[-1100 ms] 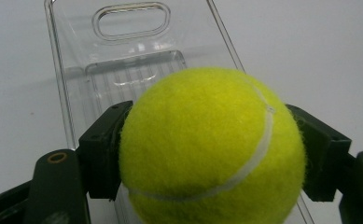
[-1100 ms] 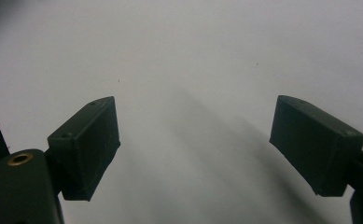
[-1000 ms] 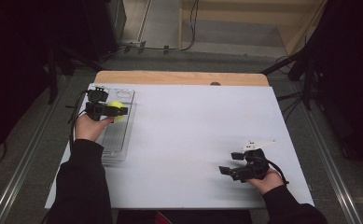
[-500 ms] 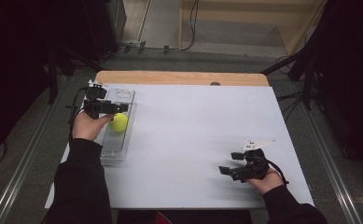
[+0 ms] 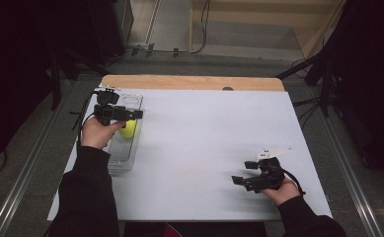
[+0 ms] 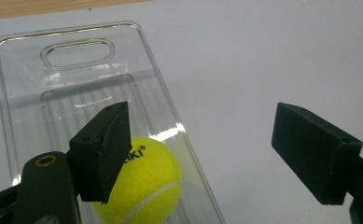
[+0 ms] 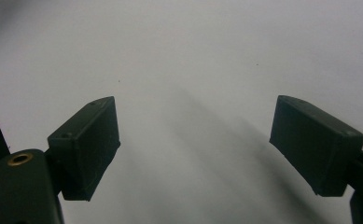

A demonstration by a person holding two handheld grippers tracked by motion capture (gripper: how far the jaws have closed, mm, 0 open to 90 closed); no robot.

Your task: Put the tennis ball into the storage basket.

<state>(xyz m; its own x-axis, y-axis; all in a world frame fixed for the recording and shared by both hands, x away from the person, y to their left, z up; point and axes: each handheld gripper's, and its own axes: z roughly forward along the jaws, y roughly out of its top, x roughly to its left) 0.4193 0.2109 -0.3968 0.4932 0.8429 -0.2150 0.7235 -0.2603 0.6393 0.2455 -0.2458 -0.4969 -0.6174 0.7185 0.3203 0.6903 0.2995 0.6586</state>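
Release step: your left gripper has just been opening, jaws apart with nothing clamped, yellow felt tennis ball resting in the clear plastic tray; right gripper open, idle; next, lift clear without nudging it.

The centre of the bench, between the clear tray at the left edge and the right tool, is bare and allows passage in any direction. Inside the tray, the tennis ball occupies the middle; the far end, by the handle slot, is free. The tray walls obstruct low sideways entry; access is from above.
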